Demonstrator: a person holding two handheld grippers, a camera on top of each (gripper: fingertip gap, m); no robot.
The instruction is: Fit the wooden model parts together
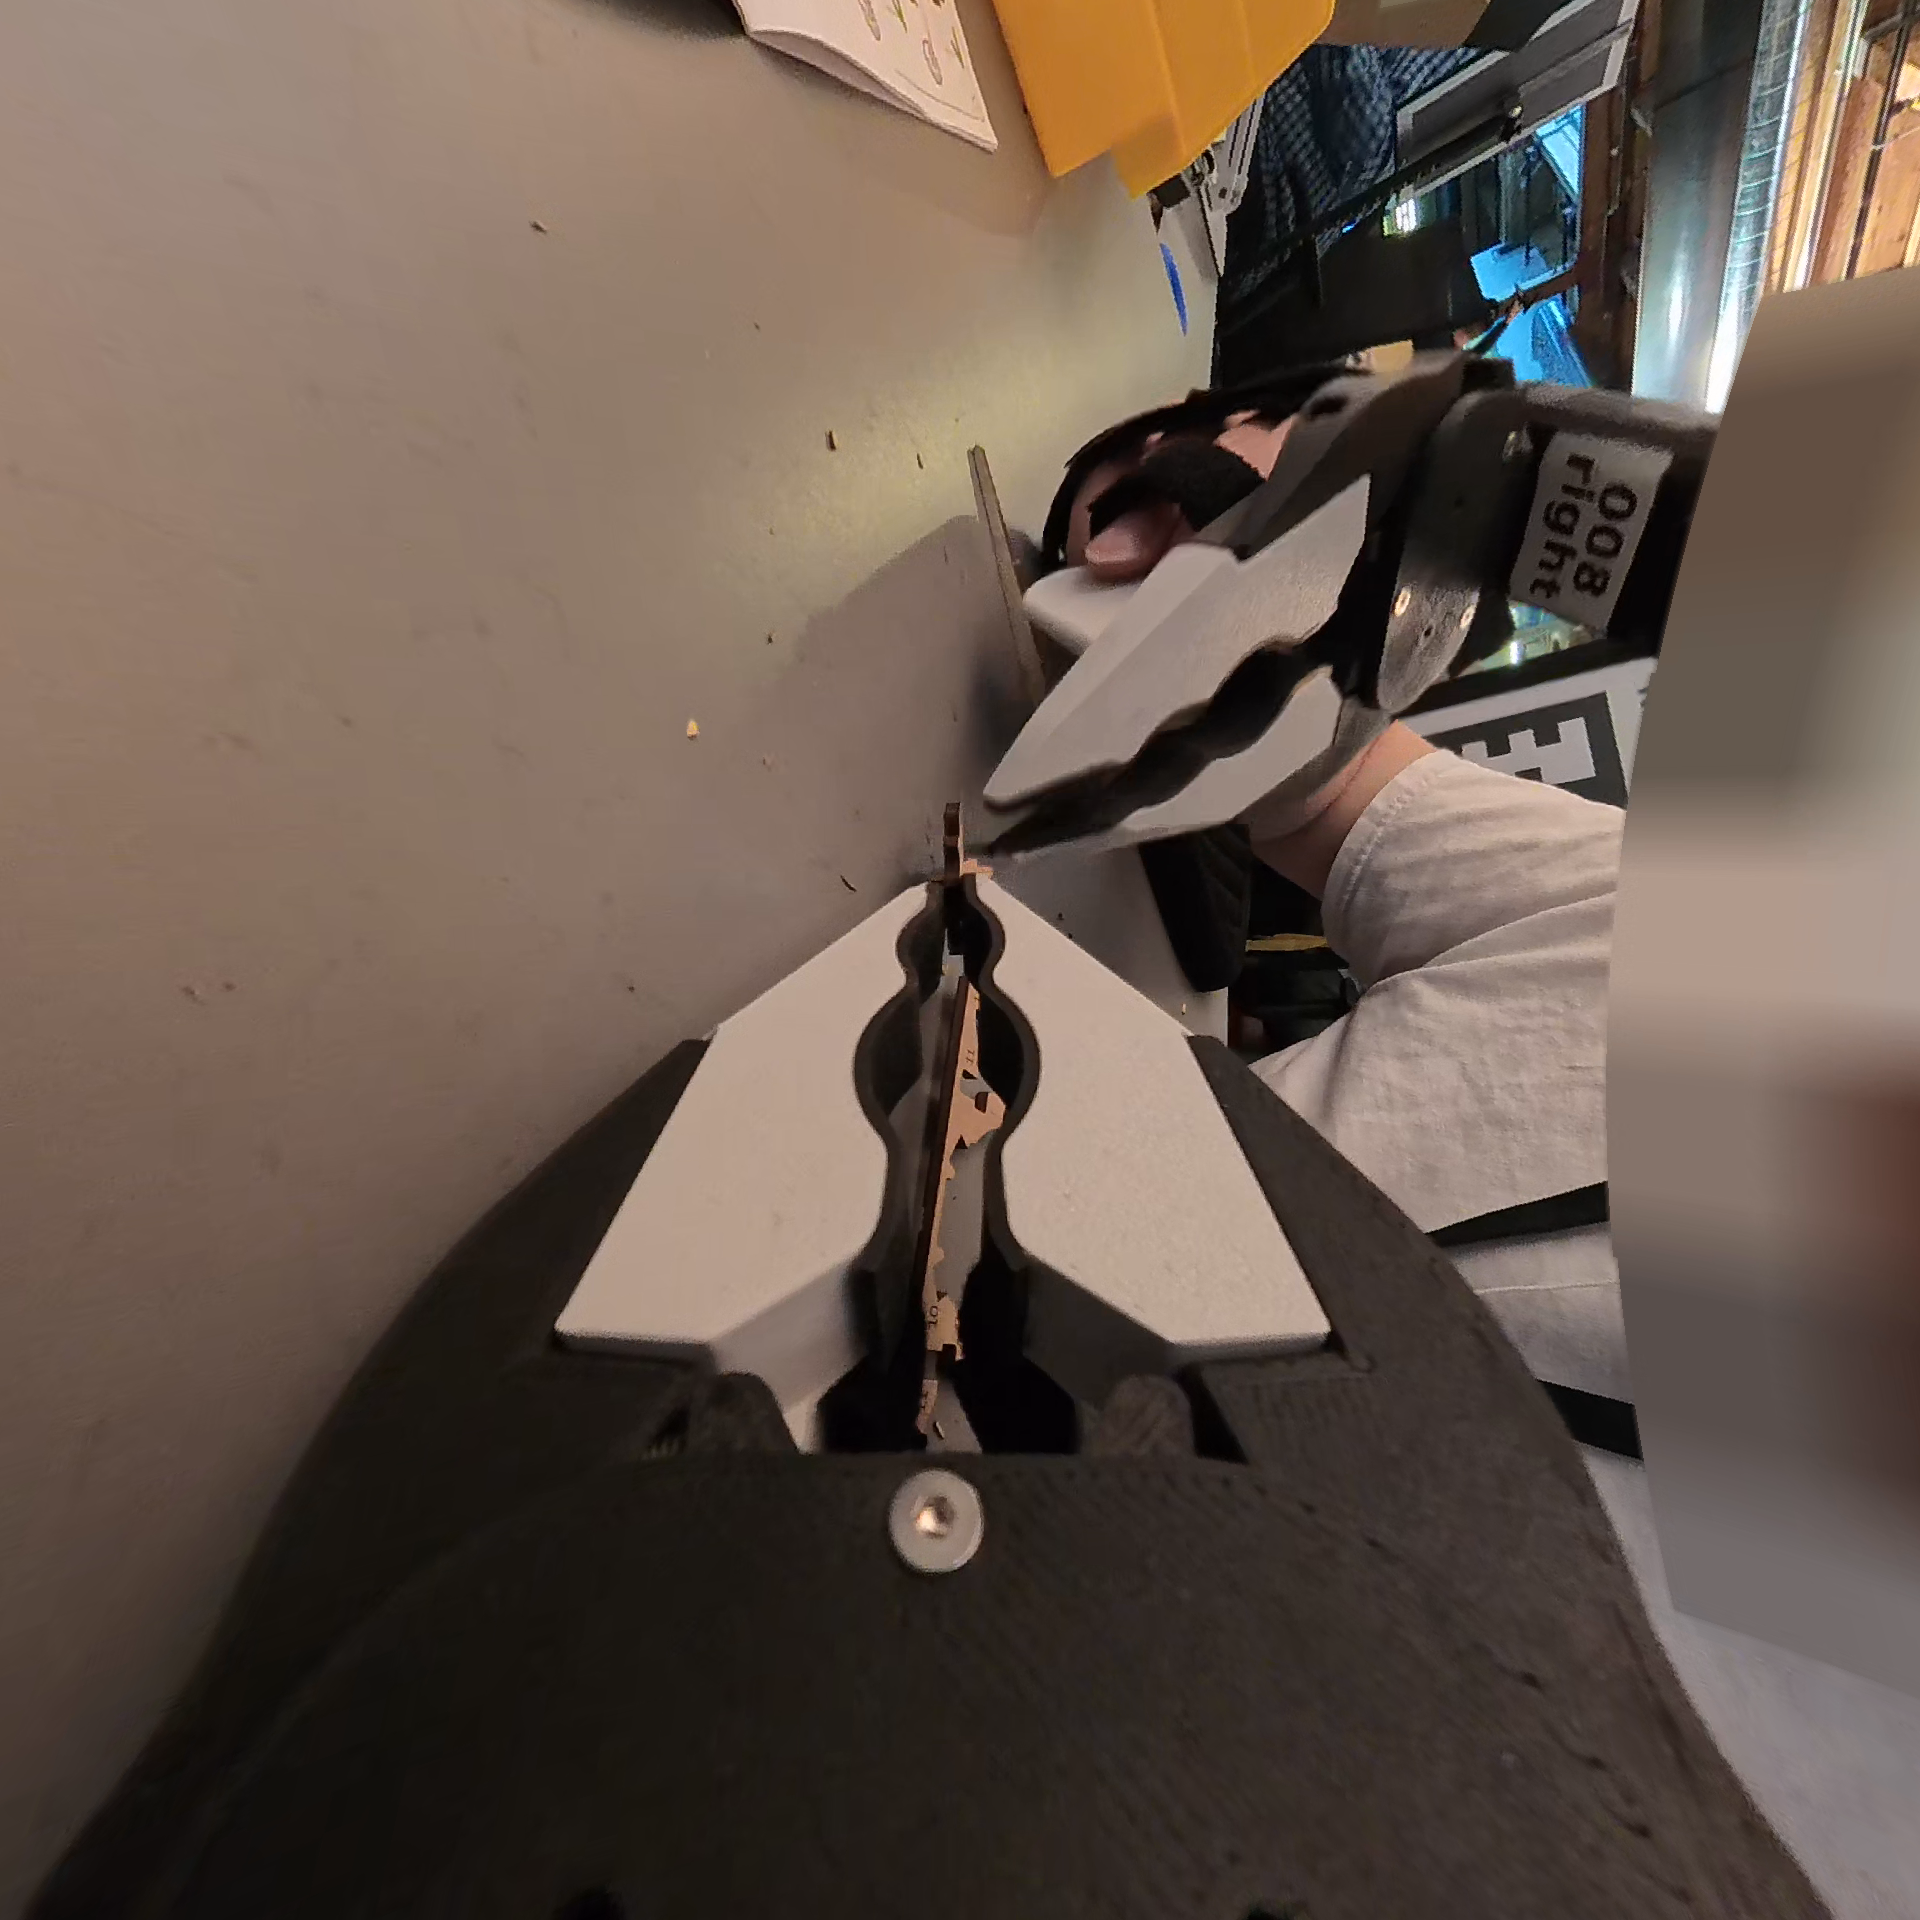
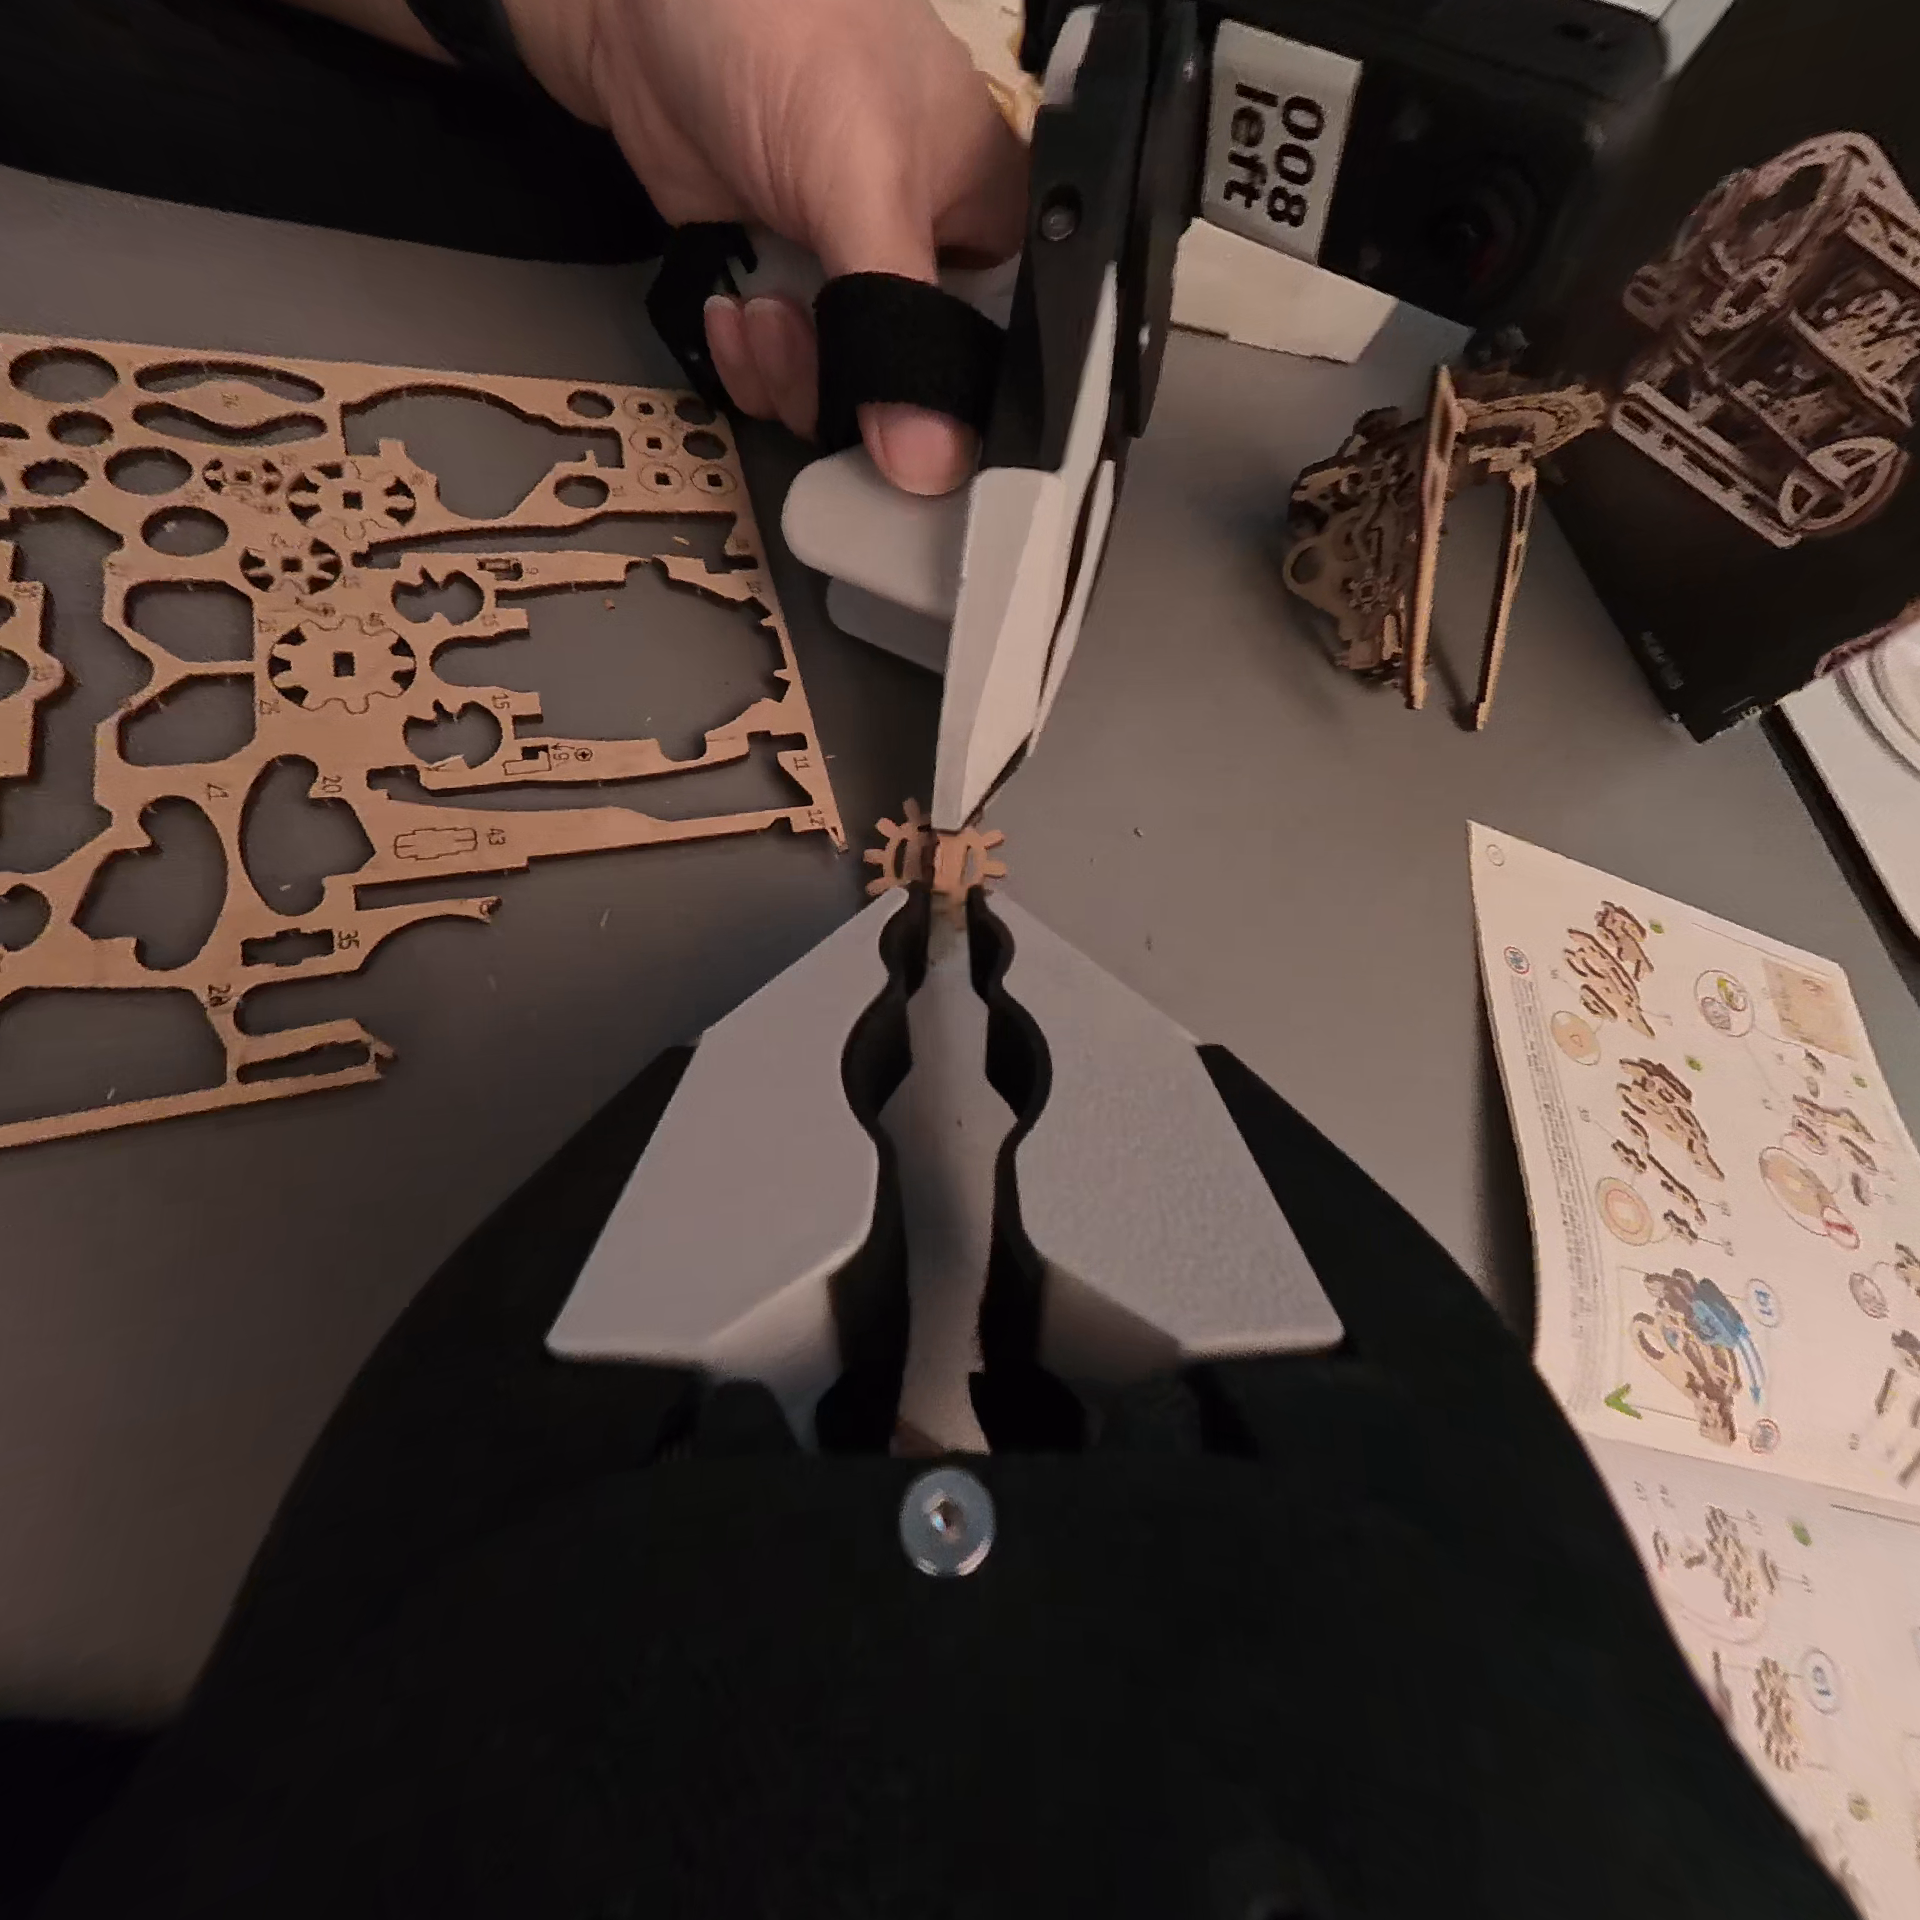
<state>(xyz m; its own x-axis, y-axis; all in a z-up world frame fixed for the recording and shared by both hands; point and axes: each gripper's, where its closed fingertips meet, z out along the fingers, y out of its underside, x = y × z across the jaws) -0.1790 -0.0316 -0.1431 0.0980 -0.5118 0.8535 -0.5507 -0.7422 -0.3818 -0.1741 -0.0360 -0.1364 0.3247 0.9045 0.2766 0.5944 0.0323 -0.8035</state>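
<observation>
The small wooden gear [image 2: 938,858] is in the air above the grey table [image 2: 1195,935], exactly where the tips of the two tongs meet. In the right wrist view it shows its toothed face. In the left wrist view it is seen on edge, a thin dark sliver [image 1: 952,847] at the tip.

The left gripper [image 2: 961,805] comes down from above with its jaws almost closed, and its tip touches the top of the gear. The right gripper [image 2: 940,914] reaches up from below, also nearly closed, and pinches the lower rim. Which of the two really carries the gear, I cannot tell for sure. Between the fingers of the left gripper a flat wooden strip [image 1: 951,1174] lies along the gap (it has notches on one edge), so this gripper is closed on wood.

I judge that the step in hand is joining: the gear is brought to the end of the strip. The next move probably calls for fine alignment of the gear's centre hole with the strip's end, then a straight push, because such thin parts can slip or crack.

Around this, the wooden sheet [image 2: 312,727] with many parts already punched out lies flat on the table, on the left in the right wrist view. A half-built model [image 2: 1392,561] stands farther away, beside the dark box [image 2: 1766,416]; what is inside the box is not visible. An instruction leaflet [image 2: 1714,1195] lies open nearby.
</observation>
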